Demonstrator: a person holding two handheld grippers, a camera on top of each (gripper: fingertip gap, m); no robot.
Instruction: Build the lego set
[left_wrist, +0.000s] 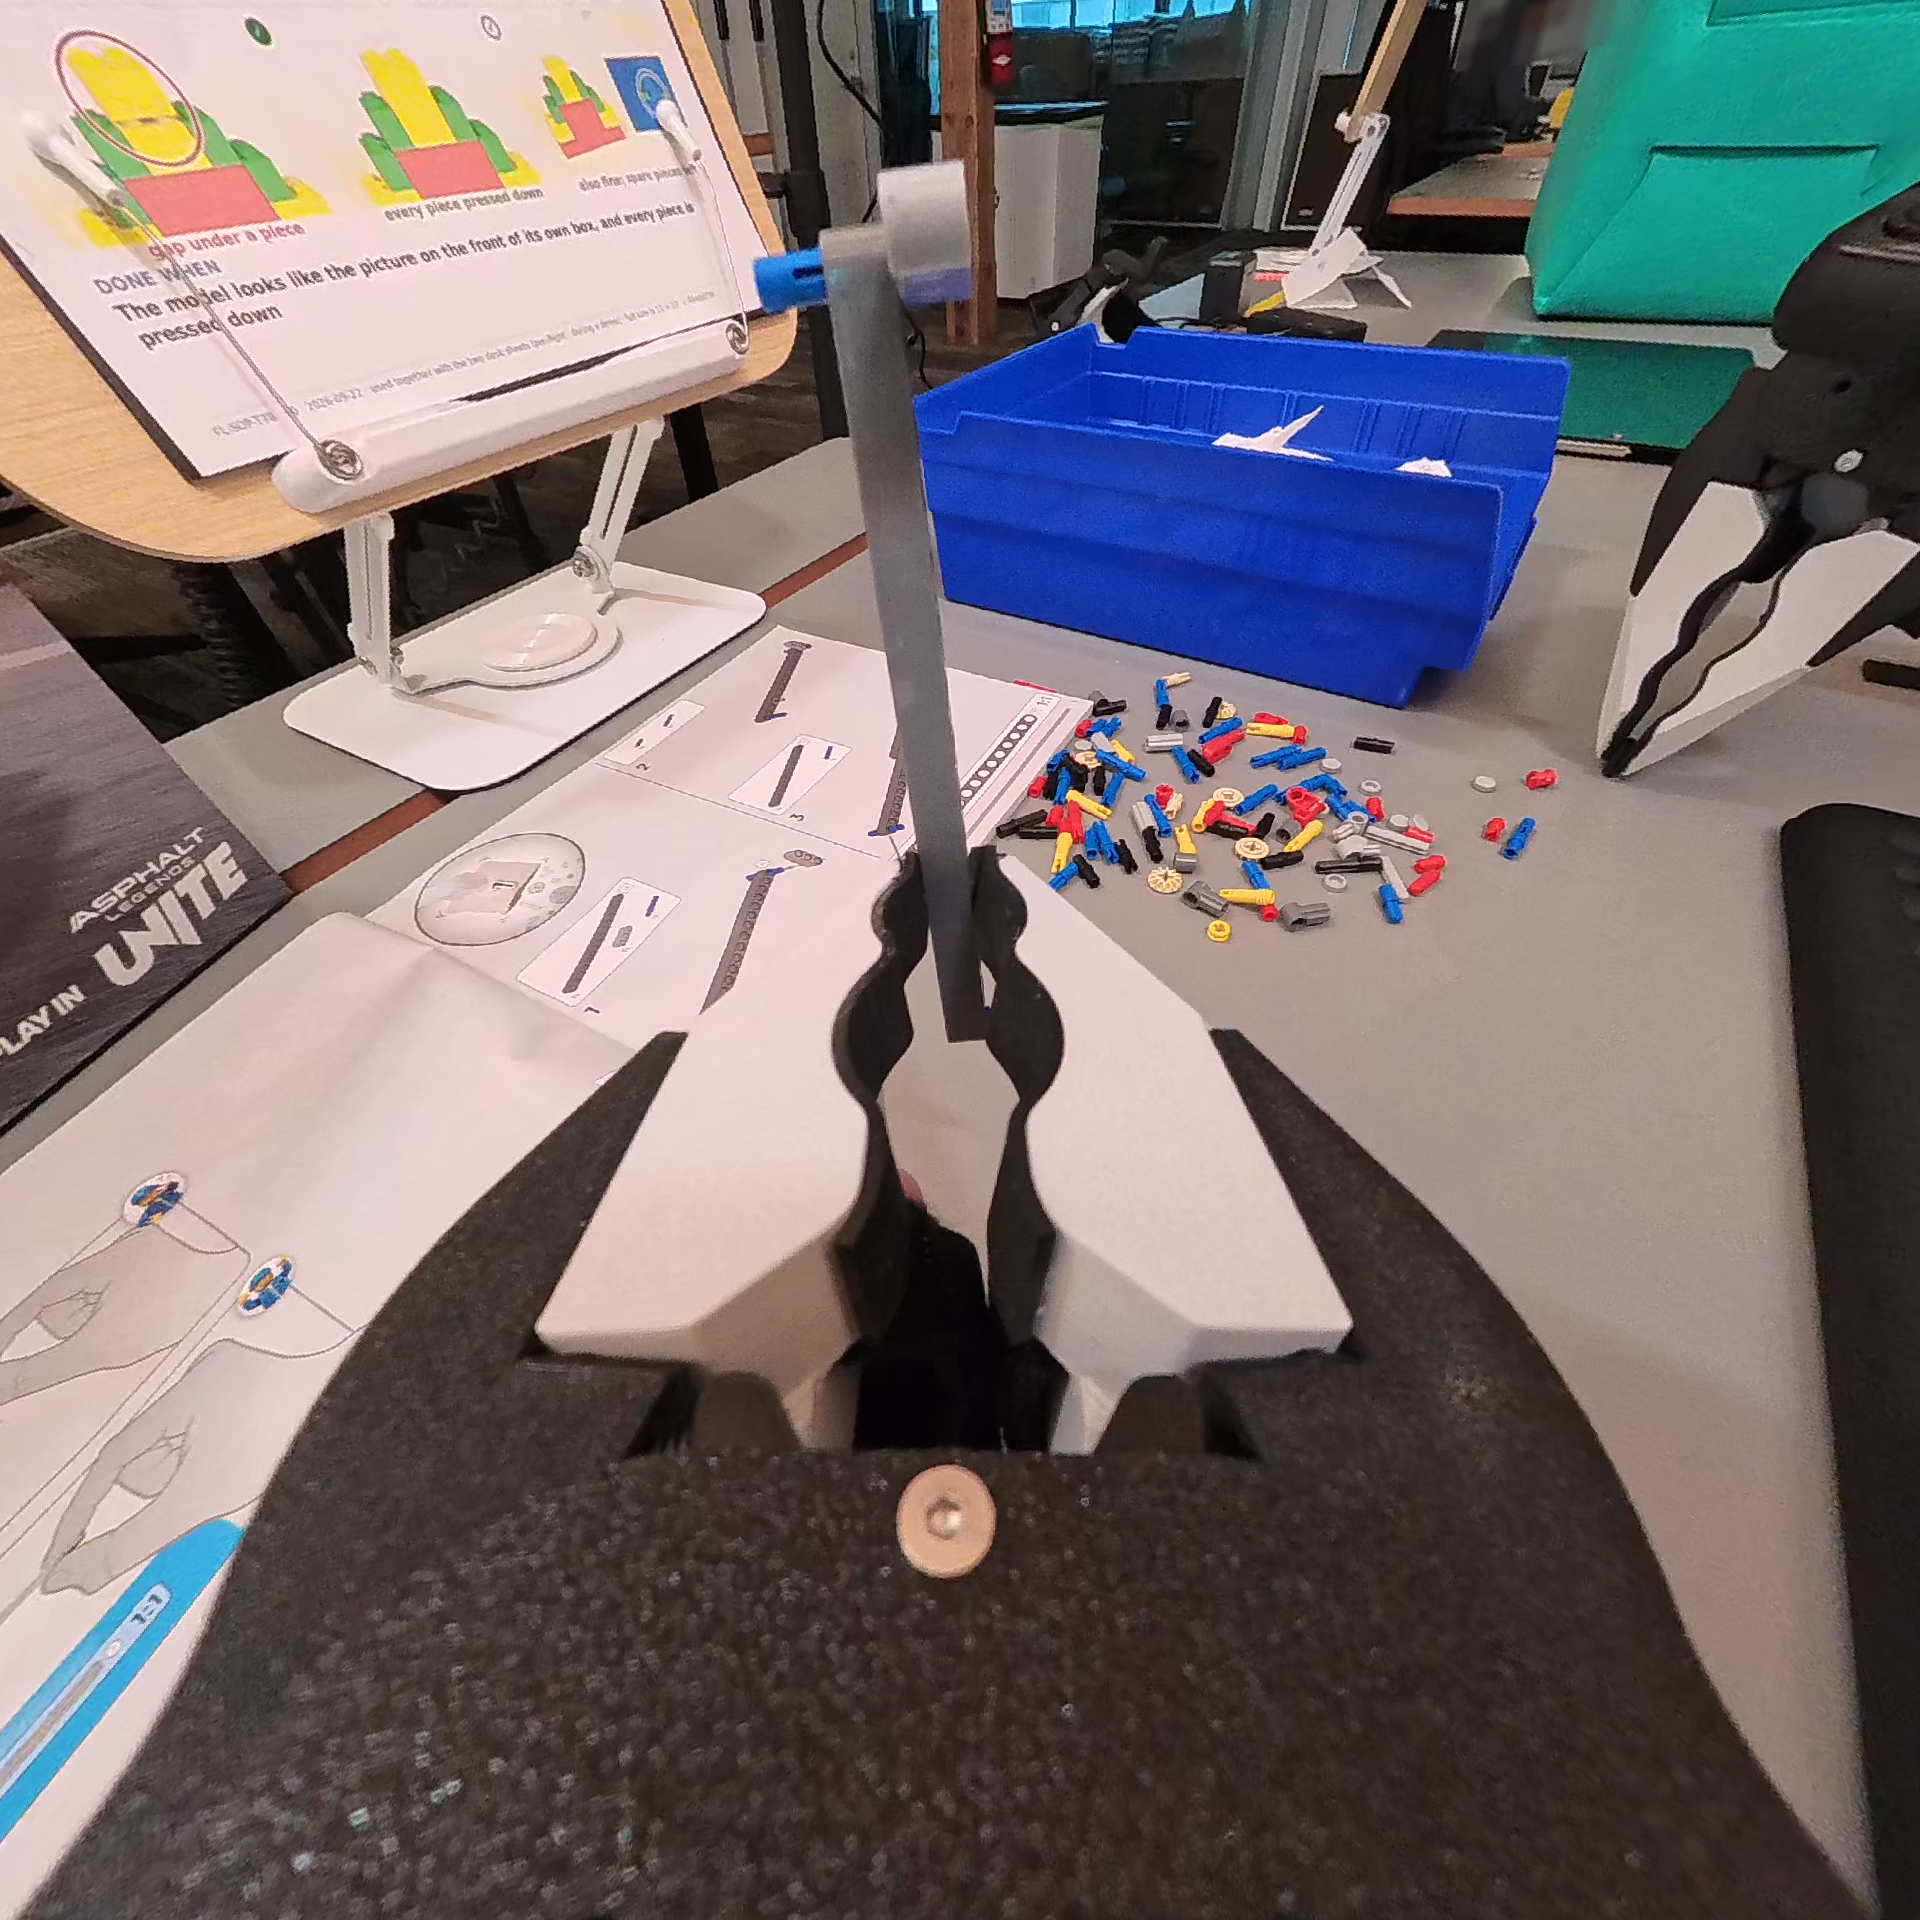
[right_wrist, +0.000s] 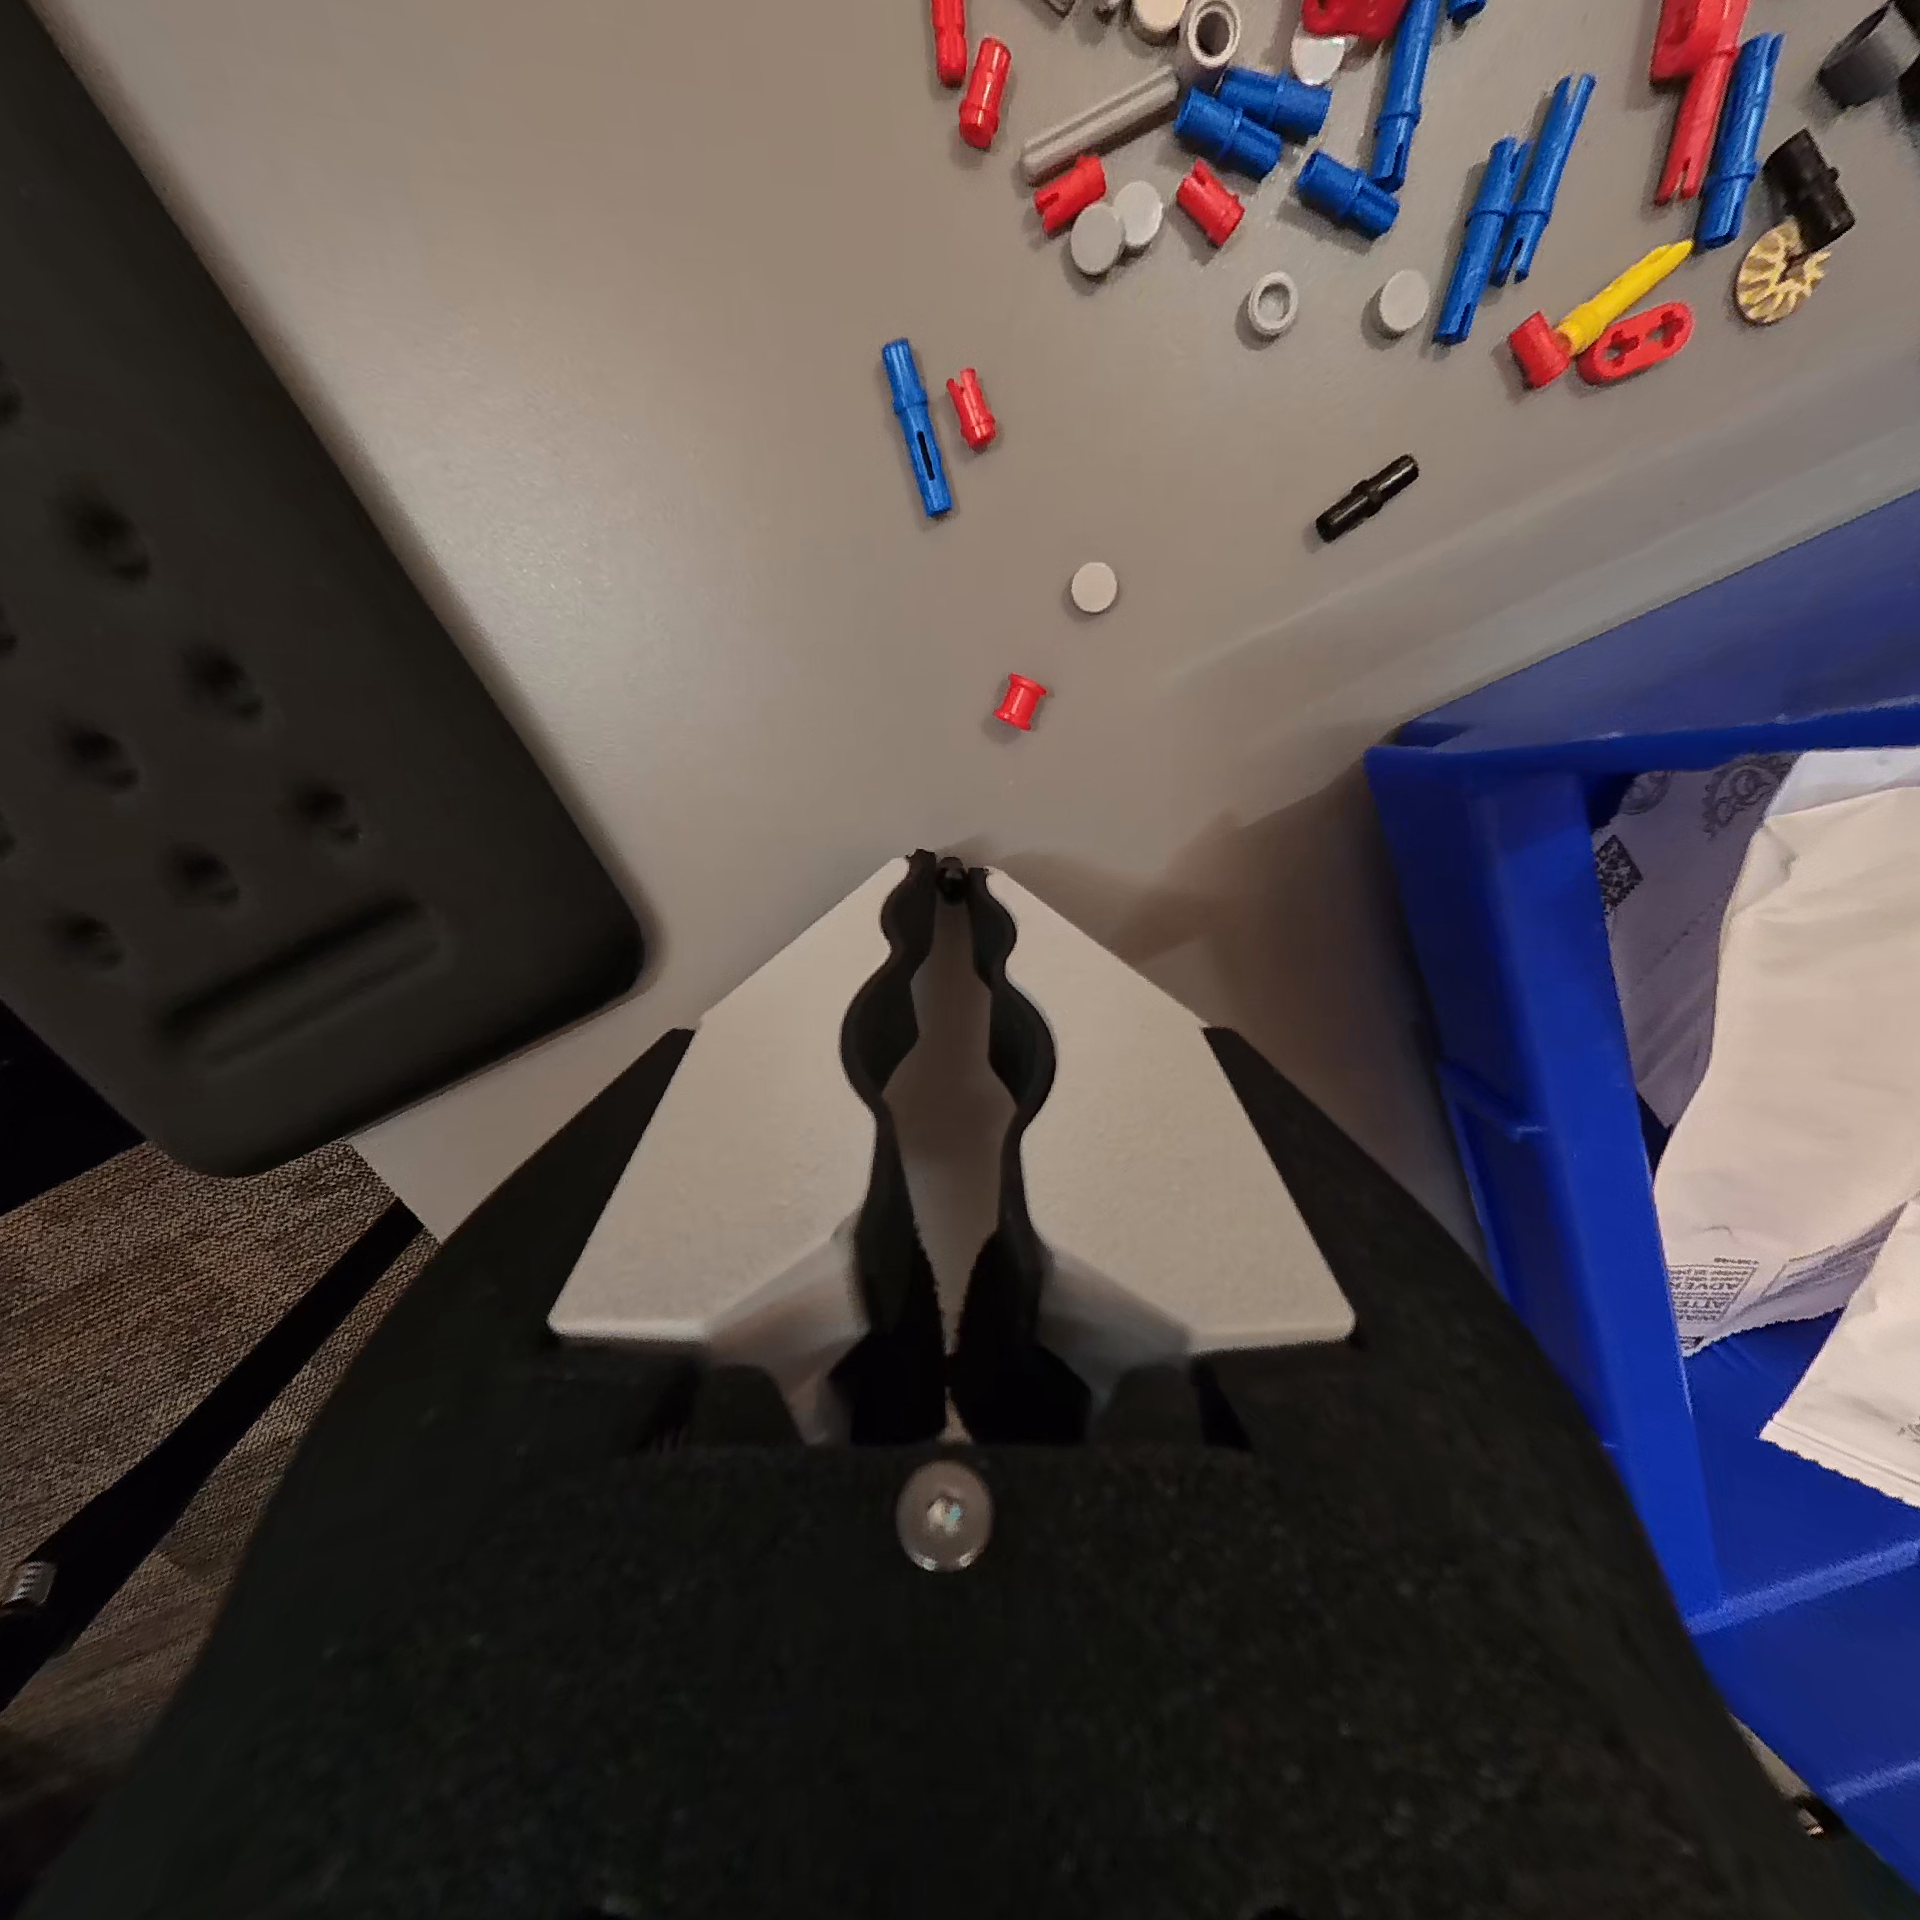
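My left gripper (left_wrist: 948, 883) is shut on the lower end of a long dark grey beam (left_wrist: 896, 582) and holds it upright above the table. At the beam's top sit a blue pin (left_wrist: 788, 278) and a light grey connector (left_wrist: 923, 220). A pile of small loose pieces (left_wrist: 1236, 805) in blue, red, yellow, black and grey lies on the grey table to the right. My right gripper (right_wrist: 948, 871) is shut on a small black pin (right_wrist: 949, 878) at its tips, just above the table. It also shows in the left wrist view (left_wrist: 1704, 665) at the far right. Loose pieces (right_wrist: 1382, 156) lie ahead of it.
A blue bin (left_wrist: 1236, 520) holding white paper bags stands behind the pile and at right in the right wrist view (right_wrist: 1538, 1039). An open instruction booklet (left_wrist: 644, 831) lies under my left gripper. A page stand (left_wrist: 395, 312) rises at back left. A black pad (right_wrist: 239, 675) lies on the right gripper's left. The gap from one gripper's tips to the other's is roughly 35 cm.
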